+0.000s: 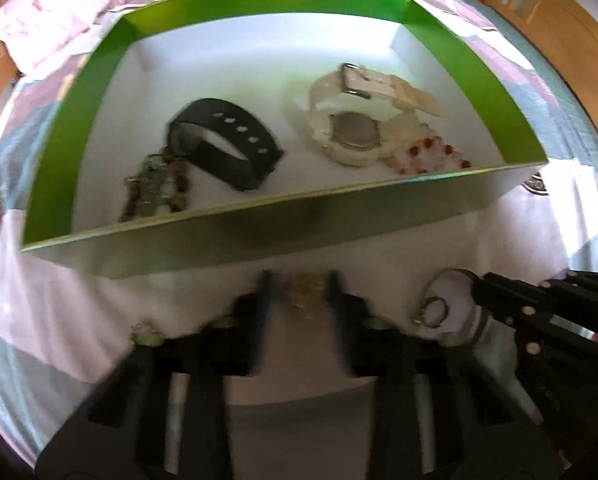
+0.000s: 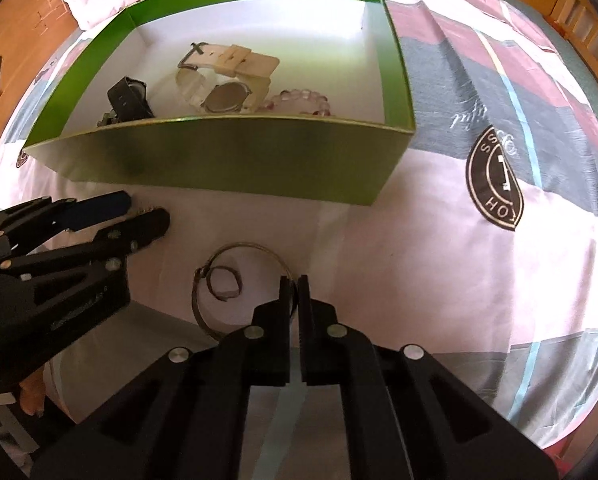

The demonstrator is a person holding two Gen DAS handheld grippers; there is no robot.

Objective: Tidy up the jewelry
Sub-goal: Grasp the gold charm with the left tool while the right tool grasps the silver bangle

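Note:
A green box (image 1: 259,240) (image 2: 219,160) with a white floor lies on the bed. In it are a black band watch (image 1: 227,144), a white watch (image 1: 351,132), a green-brown bead bracelet (image 1: 155,188) and a pink-red bead bracelet (image 1: 427,156). In front of the box my left gripper (image 1: 299,288) (image 2: 147,216) points down, shut on a small gold chain clump (image 1: 303,294). To its right, my right gripper (image 2: 295,292) (image 1: 477,286) is shut on the edge of a thin metal bangle (image 2: 243,246) (image 1: 455,271). A small ring (image 2: 223,284) (image 1: 435,312) lies inside the bangle.
The bed sheet (image 2: 439,280) is patched in pink, grey and white with a round dark badge (image 2: 495,180). A small green bead piece (image 1: 147,336) lies by my left gripper. Crumpled pink bedding (image 1: 59,12) is behind the box, and wooden furniture (image 1: 539,20) stands at the far right.

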